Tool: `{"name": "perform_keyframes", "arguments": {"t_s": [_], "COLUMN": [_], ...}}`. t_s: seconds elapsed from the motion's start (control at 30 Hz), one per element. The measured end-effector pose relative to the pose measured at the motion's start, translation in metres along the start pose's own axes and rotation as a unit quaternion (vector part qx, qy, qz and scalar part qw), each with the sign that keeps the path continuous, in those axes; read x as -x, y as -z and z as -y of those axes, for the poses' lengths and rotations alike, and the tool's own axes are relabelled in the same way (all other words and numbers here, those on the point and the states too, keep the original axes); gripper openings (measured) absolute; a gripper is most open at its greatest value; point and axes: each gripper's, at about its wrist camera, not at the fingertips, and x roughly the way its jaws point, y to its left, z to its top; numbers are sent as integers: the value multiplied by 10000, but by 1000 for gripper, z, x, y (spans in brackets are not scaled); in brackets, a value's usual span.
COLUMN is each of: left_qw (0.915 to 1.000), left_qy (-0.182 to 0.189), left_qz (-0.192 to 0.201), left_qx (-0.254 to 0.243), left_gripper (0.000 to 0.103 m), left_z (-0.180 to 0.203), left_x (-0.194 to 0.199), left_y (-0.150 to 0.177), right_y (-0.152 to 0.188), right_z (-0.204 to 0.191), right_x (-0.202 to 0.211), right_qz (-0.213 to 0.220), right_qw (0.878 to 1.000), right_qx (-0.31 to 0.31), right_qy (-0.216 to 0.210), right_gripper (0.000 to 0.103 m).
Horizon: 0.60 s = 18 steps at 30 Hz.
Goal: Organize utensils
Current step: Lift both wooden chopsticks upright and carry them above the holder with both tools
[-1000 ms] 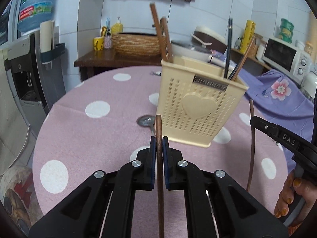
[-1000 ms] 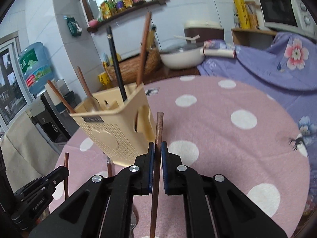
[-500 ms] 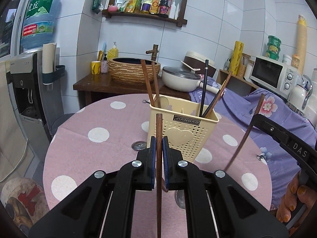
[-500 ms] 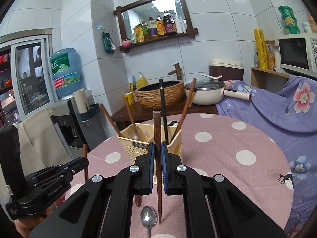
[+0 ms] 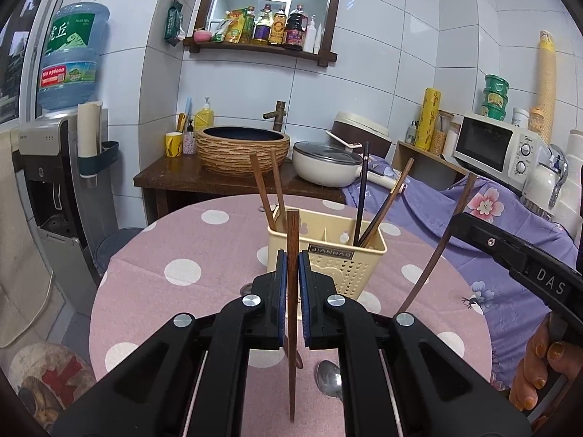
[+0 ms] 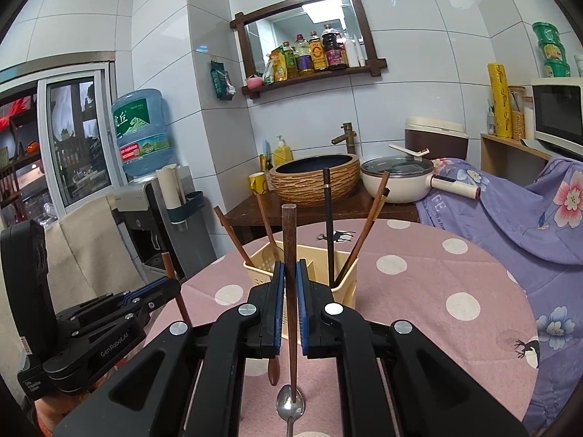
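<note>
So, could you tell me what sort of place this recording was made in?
Most likely a home kitchen or dining corner: a microwave, a rice cooker, and a shelf of sauce bottles surround a round table with a polka-dot cloth.

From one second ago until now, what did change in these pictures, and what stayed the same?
Both grippers rose and drew back from the utensil basket, which now looks smaller and lower. The left gripper stays shut on its brown chopstick; the right gripper stays shut on its own chopstick. Nothing was released. The basket's contents, the metal spoon and the table are unchanged.
</note>
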Motion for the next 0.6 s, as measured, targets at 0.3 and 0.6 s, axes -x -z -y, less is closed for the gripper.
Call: {"name": "perform_keyframes", "arguments": {"t_s": [0.3,0.6], "left_qw": [9998,9984], "left_qy": [138,246], "left_qz": [141,468], "left_qx": [-96,-210], "left_gripper": [7,7], "left_z": [9,21], "left_x": [-1,5], "left_y": [-41,-117], "right_y": [-40,-110], "right_z": [1,0], "right_x": [2,10], "right_qz": [73,528], "right_qw": [9997,9984], "right_qx": [10,115], "right_qy": [-223,-152], "right_gripper": [7,7]}}
